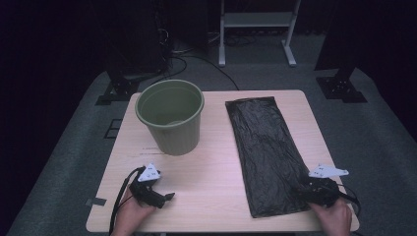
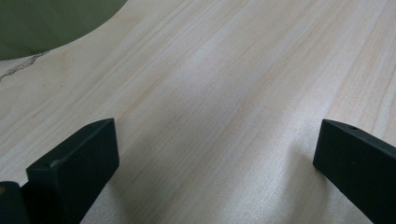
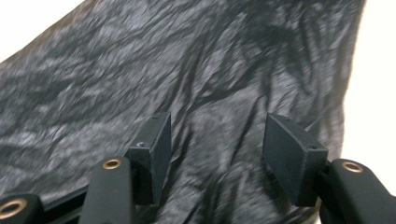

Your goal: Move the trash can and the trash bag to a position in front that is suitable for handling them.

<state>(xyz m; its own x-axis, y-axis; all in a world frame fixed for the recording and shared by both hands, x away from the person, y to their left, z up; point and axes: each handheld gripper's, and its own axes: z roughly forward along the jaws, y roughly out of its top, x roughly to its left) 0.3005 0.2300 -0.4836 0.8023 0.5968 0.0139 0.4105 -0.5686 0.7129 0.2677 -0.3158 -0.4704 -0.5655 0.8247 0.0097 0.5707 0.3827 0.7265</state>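
Progress is near zero, judging by how things lie: bin bag [image 1: 268, 155] is flat on the right half of the desk [image 1: 211, 191], unopened, running from the far edge to the near edge, and the green bucket [image 1: 170, 117] stands upright and unlined on the left half, well apart from the bag. Right gripper [image 1: 304, 189] sits over the bag's near right corner; in the right gripper view its jaws stand partly apart over the crinkled plastic [image 3: 187, 93] with nothing pinched between them, so released, not gripping. That view is blurred, so whether the pads touch the film cannot be told. Left gripper [image 1: 167, 196] rests low over bare desk near the front edge, just in front of the bucket; the left gripper view shows its jaws spread wide over wood grain [image 2: 224, 93], holding nothing, with the bucket wall [image 2: 46, 23] at the top left corner. Likely step in hand: first pinch on the bag's near end. Left to do, by this reading: grab the bag, lift it, open its mouth, carry it over, seat it in the bucket, fold the rim over.
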